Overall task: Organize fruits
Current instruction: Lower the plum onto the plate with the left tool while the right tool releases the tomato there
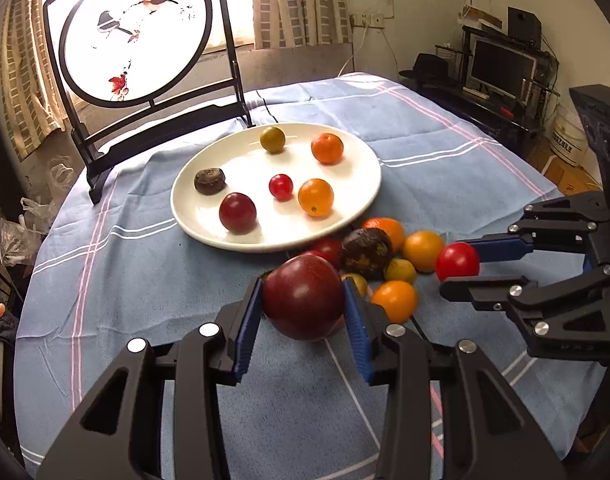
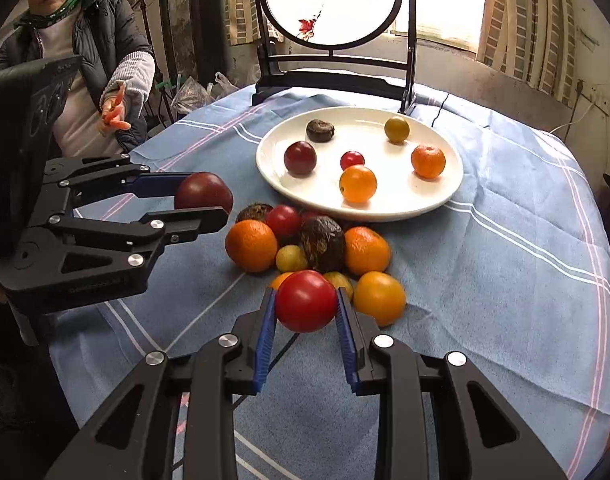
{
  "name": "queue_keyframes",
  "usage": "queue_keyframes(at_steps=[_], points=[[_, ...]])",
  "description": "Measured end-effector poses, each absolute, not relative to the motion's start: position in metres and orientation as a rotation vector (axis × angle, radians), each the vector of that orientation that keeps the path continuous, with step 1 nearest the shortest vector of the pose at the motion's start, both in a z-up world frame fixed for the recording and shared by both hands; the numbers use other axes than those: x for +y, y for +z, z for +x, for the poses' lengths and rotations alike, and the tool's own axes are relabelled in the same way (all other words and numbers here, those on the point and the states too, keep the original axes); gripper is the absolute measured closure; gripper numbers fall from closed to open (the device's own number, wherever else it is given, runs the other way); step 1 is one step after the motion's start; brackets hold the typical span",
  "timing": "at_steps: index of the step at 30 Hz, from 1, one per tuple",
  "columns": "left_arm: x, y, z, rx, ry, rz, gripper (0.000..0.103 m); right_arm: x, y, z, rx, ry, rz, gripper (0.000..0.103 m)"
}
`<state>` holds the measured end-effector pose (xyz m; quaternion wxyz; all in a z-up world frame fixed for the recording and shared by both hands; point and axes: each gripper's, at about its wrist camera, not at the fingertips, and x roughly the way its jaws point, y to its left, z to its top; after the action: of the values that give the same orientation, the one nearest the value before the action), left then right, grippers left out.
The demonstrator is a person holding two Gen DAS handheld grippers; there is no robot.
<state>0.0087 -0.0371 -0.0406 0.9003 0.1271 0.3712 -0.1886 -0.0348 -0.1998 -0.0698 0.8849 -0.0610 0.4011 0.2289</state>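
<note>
My left gripper (image 1: 303, 286) is shut on a large dark red plum (image 1: 303, 304), held just above the blue cloth. The right wrist view shows that left gripper (image 2: 205, 200) at the left with the plum (image 2: 203, 192). My right gripper (image 2: 306, 294) is shut on a bright red tomato (image 2: 307, 302). The left wrist view has this right gripper (image 1: 459, 268) and tomato (image 1: 457, 260) at the right. Between them lies a pile of several fruits (image 2: 321, 244) (image 1: 385, 256). Behind it, a white plate (image 1: 245, 152) (image 2: 365, 128) holds several fruits.
A round painted screen on a black stand (image 1: 133, 32) (image 2: 333, 0) rises behind the plate. A person (image 2: 85, 60) stands at the table's far left edge with a hand out. Plastic bags (image 2: 193, 92) lie beside the stand. A monitor (image 1: 501, 66) sits beyond the table.
</note>
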Motion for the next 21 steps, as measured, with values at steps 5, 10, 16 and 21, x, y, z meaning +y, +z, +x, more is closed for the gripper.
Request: queue_keyframes(at_steps=[5,10,16,21], points=[[-0.039,-0.04,0.04,0.762,-0.321,0.258,0.064,-0.199,-0.053,-0.012,0.799,0.466,-0.123,0.074],[-0.04,-0.036,0.074,0.754,-0.281,0.217,0.064,-0.197,-0.039,0.021,0.774,0.453,-0.11,0.074],[-0.043,-0.039,0.102,0.776,-0.257,0.179,0.064,-0.193,-0.037,0.056,0.778,0.449,-0.093,0.074],[-0.045,-0.043,0.126,0.778,-0.224,0.19,0.064,-0.188,-0.043,0.081,0.787,0.423,-0.101,0.074]])
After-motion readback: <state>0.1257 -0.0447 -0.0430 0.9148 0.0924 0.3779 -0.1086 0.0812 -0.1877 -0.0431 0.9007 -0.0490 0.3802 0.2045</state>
